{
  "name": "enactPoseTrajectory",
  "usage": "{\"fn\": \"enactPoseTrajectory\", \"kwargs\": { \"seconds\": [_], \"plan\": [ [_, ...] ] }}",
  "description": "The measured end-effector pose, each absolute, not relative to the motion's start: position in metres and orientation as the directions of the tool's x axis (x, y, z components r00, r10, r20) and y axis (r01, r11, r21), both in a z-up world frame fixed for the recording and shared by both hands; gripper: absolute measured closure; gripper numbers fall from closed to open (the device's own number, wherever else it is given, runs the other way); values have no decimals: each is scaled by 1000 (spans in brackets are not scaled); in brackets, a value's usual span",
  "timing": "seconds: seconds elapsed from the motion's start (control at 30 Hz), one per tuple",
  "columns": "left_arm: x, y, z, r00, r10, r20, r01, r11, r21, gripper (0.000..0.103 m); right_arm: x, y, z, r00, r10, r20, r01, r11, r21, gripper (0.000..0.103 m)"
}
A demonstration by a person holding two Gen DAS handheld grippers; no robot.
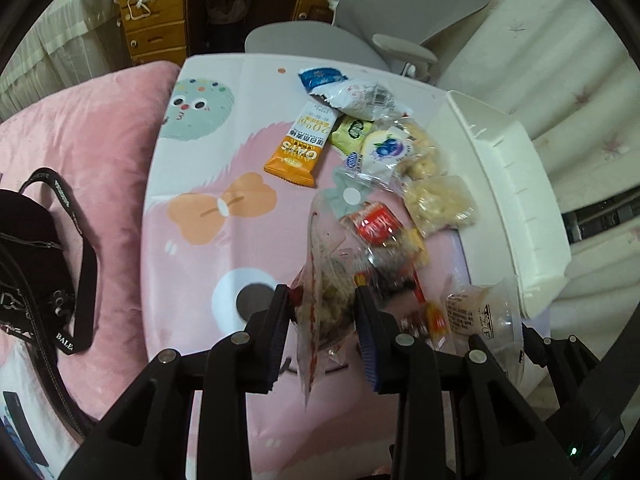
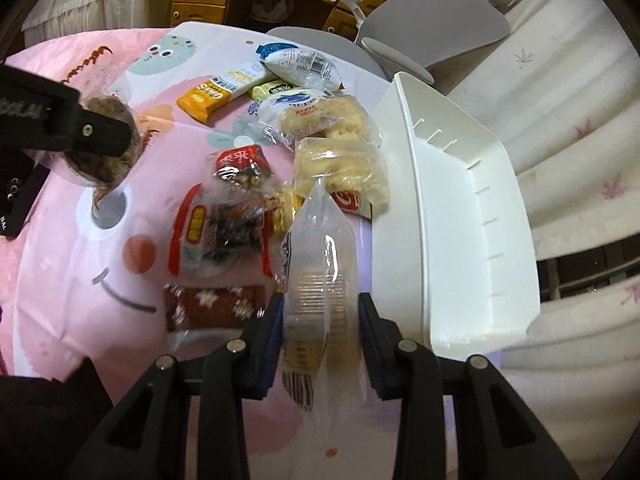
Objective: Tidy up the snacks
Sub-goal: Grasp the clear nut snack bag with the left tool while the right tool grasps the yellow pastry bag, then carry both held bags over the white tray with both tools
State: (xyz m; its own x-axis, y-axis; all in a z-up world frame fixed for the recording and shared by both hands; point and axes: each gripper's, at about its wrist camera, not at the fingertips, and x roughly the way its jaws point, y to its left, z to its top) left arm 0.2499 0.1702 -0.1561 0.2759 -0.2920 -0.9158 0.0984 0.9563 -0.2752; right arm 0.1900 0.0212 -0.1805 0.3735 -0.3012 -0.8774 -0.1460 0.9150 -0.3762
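Both tools are closed on snack packets, lifted clear of the bench (image 1: 192, 92). The left tool (image 1: 322, 300) grips a clear packet of dark clustered snack (image 1: 324, 280) at lower centre of its view, long axis running up the frame. The right tool (image 2: 320, 308) pinches a clear packet of pale biscuit (image 2: 318, 264), also lengthwise away from the camera. The white bin (image 2: 460, 216) lies immediately right of the right tool, long axis running up the frame, open side facing the camera; the right hand is plainly the nearer. The remaining snack pile (image 2: 280, 120) sits between bin and bench centre. Bin floor contents are not discernible; its near end is cut off by the tool body. Packet labels are blurred.
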Motion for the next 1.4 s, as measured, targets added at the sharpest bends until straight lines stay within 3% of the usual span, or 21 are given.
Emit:
{"fn": "enactPoseTrajectory", "kwargs": {
  "seconds": [0.37,0.8,1.4],
  "plan": [
    [184,175,-123,327,-347,-879,216,933,-289,72,126,35,-138,472,-272,-839,-64,938,-340,68],
    [150,149,-88,384,-398,-833,299,907,-296,72,87,-10,-105,525,-111,-844,53,994,-98,68],
    [178,18,-68,503,-372,-780,211,928,-307,72,121,-135,-68,629,104,-771,-177,984,-12,68]
  ]
}}
